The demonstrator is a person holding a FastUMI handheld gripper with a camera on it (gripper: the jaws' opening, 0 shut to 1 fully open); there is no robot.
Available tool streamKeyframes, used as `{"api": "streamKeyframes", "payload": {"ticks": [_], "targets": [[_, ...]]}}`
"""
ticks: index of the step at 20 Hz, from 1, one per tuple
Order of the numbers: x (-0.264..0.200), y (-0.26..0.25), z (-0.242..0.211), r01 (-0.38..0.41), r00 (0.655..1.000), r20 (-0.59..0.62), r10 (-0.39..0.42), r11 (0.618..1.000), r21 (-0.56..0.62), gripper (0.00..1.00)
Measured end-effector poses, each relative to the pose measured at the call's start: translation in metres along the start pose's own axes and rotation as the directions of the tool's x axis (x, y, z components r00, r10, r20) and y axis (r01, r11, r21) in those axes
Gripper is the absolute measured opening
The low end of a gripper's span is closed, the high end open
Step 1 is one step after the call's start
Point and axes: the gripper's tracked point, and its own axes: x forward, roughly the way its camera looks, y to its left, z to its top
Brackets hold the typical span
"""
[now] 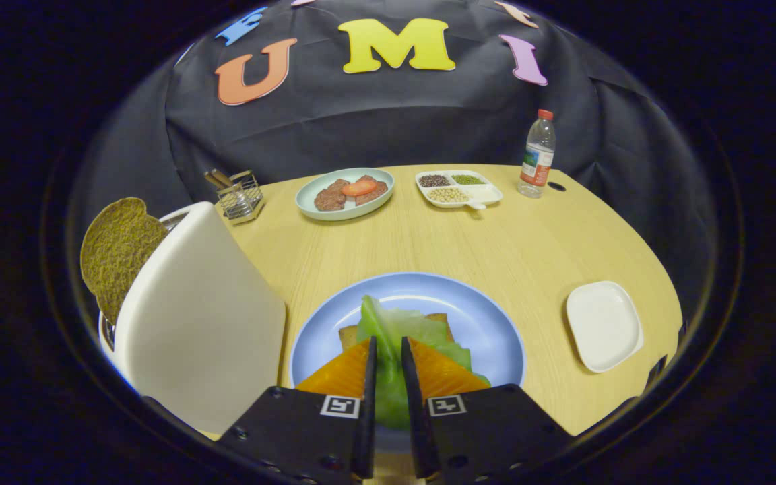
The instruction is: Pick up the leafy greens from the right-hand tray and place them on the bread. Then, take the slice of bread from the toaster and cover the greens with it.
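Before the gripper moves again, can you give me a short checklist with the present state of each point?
1. Leafy greens lie over the bread on the blue plate: ok.
2. Gripper has let go of the greens: not ok, the leaf sits in the narrow gap between the fingers.
3. Both fingers press on the leaf: cannot tell.
4. Right-hand tray holds no more greens: ok.
5. Bread slice stands up out of the toaster, within reach: ok.
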Motion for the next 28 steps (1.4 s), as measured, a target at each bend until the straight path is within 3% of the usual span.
{"api": "streamKeyframes", "payload": {"ticks": [5, 8, 17, 28], "targets": [[-0.023, 0.001, 0.01, 0.008, 0.997, 0.076, -0.006, 1.0, -0.025, 0.95], [-0.038, -0.003, 0.01, 0.025, 0.994, 0.106, -0.022, 0.999, -0.029, 0.95], [-0.11, 0.018, 0.031, -0.027, 0.979, 0.201, 0.038, 0.998, -0.056, 0.95], [-0.153, 0.096, 0.062, -0.091, 0.961, 0.254, 0.114, 0.991, -0.101, 0.97]]}}
